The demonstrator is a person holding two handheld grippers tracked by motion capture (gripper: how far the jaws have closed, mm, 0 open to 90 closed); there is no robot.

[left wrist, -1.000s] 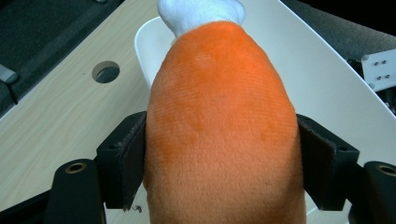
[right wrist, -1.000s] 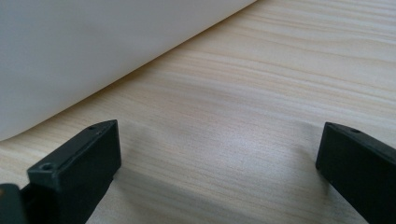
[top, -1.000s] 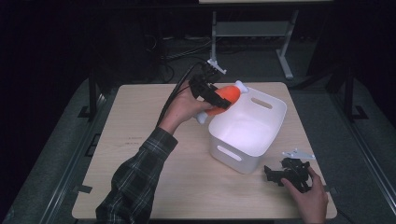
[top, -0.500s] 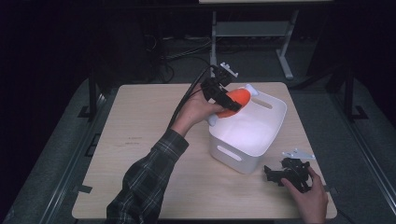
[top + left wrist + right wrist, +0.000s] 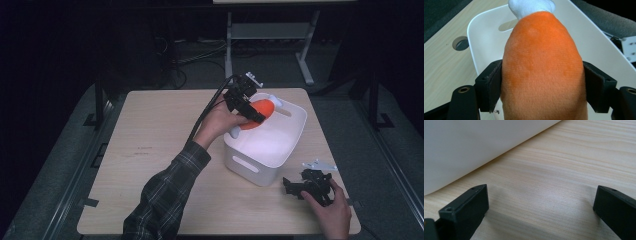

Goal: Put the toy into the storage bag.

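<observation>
Risk comes first: the left tongs (image 5: 252,114) pinch an orange plush toy (image 5: 260,109) over the near-left rim of a white bin (image 5: 280,150), and if the soft body is let go this close to the edge, it could catch the rim and tumble out onto the desk (image 5: 150,150) rather than into the bin. The toy's bulk also bulges well beyond the pads, so the squashy fabric might slip under a light squeeze. The right tongs (image 5: 300,187) rest on the desk beside the bin's near-right corner, spread wide and holding nothing; a careless nudge there might shift the bin. The high view gives the whole layout: a person's plaid-sleeved left arm reaching across, the bin near the desk's right side, and both tools well apart. The left gripper view adds what that misses: the two pads (image 5: 490,85) pressing into the toy's sides, its white tip pointing away over the bin's floor. The right gripper view shows the open jaws lying low over bare wood, with the bin's wall (image 5: 474,150) just ahead.
</observation>
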